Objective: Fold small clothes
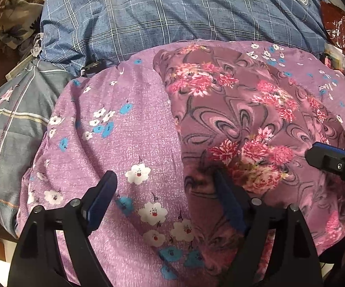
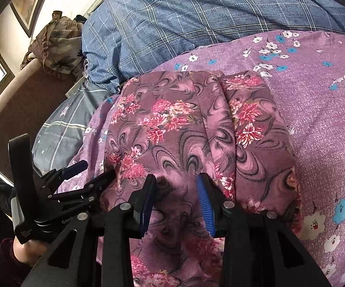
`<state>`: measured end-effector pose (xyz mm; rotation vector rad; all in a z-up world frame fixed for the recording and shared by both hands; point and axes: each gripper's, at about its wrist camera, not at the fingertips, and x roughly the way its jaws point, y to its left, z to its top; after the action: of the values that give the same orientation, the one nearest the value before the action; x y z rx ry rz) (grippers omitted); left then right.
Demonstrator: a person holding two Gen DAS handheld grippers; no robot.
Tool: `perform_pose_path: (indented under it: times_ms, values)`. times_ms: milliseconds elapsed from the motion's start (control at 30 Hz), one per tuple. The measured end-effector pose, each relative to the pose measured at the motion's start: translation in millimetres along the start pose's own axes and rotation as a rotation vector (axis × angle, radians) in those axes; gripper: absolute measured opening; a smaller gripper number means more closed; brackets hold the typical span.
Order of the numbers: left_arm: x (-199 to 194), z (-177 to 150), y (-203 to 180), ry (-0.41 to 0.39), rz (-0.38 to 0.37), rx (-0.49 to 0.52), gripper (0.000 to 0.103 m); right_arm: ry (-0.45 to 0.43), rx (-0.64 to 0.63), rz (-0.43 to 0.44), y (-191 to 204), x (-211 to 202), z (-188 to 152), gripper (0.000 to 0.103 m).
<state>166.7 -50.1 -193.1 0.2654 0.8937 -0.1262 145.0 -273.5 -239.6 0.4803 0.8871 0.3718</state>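
A small mauve garment with pink flowers and dark swirls [image 1: 239, 124] lies folded on a lilac floral sheet [image 1: 115, 143]. It also shows in the right wrist view [image 2: 191, 129], with a lengthwise fold ridge down its middle. My left gripper [image 1: 165, 179] is open, low over the garment's left edge, its right finger on the garment and its left finger over the sheet. My right gripper [image 2: 176, 179] is open over the garment's near end. The right gripper's fingertip shows at the right edge of the left wrist view [image 1: 325, 155]. The left gripper shows at the left of the right wrist view [image 2: 93, 172].
A blue plaid quilt [image 1: 172, 16] lies bunched beyond the lilac sheet. A grey-blue plaid pillow [image 1: 17, 114] lies at the left. A crumpled brown leaf-print cloth [image 1: 10, 16] sits far left. A red foil packet [image 1: 339, 28] lies far right. Framed pictures [image 2: 29, 0] hang on the wall.
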Motion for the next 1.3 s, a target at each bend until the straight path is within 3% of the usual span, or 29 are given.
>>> perform_pose_path:
  times_ms: [200,367,533,667,800,900,1033,1100,1300]
  values:
    - [-27,-3,5,-0.013,-0.056,-0.042,0.084,-0.058,0.016,0.047,3,-22,4,0.04]
    - [-20,7,3,0.007,-0.055,-0.039,0.084,-0.088,0.053,0.088,6,-28,39,0.04]
    - [4,54,1,0.002,-0.032,-0.037,0.084,-0.006,0.102,0.132,1,4,84,0.04]
    - [34,90,-9,0.012,-0.036,-0.043,0.084,0.015,0.174,0.167,-16,35,102,0.04]
    - [78,98,-28,0.102,-0.036,0.006,0.088,0.11,0.297,0.151,-47,73,96,0.038]
    - [86,99,-26,0.107,-0.044,-0.016,0.093,0.108,0.315,0.175,-51,72,99,0.037]
    - [71,93,-17,0.109,-0.07,-0.045,0.093,0.075,0.283,0.171,-47,52,91,0.039]
    - [54,86,-14,0.083,-0.069,-0.047,0.093,0.04,0.244,0.164,-42,35,87,0.045]
    - [-10,36,-13,0.042,-0.09,-0.002,0.093,-0.049,0.083,0.134,-13,-22,64,0.045]
